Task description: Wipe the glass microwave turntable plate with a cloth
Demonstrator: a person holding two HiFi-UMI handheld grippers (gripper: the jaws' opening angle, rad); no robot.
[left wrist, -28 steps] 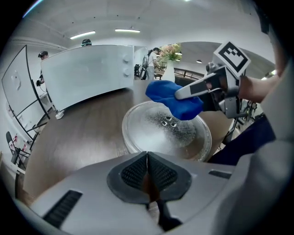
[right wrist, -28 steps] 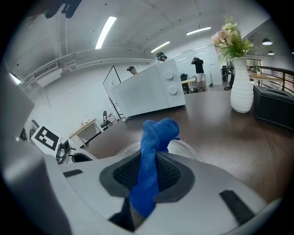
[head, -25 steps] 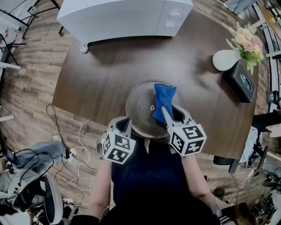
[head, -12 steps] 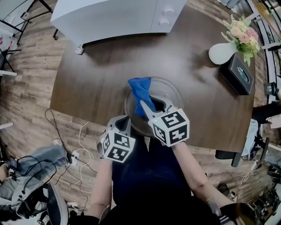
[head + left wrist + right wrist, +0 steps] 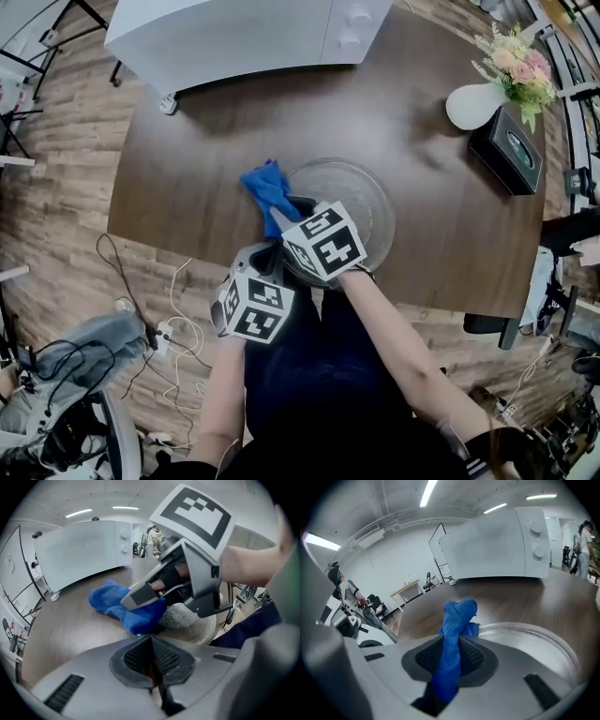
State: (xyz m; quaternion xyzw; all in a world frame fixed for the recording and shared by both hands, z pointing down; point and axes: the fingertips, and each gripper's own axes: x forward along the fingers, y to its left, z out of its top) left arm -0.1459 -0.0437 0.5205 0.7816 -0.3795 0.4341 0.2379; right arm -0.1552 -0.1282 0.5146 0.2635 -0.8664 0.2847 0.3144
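Right gripper (image 5: pixel 451 656): jaws clenched on blue cloth (image 5: pixel 267 187), draped ahead across glass turntable plate (image 5: pixel 367 202) rim. Left gripper (image 5: pixel 152 660): jaws pressed together, seemingly empty; plate just ahead.

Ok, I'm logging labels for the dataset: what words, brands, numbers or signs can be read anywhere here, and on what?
No text can be read.
Marker cubes: black-and-white square patterns only, no letters or digits.
Microwave: no legible print by its dials.
Black box: marking on top too small to read.
Glass plate, blue cloth: no print.
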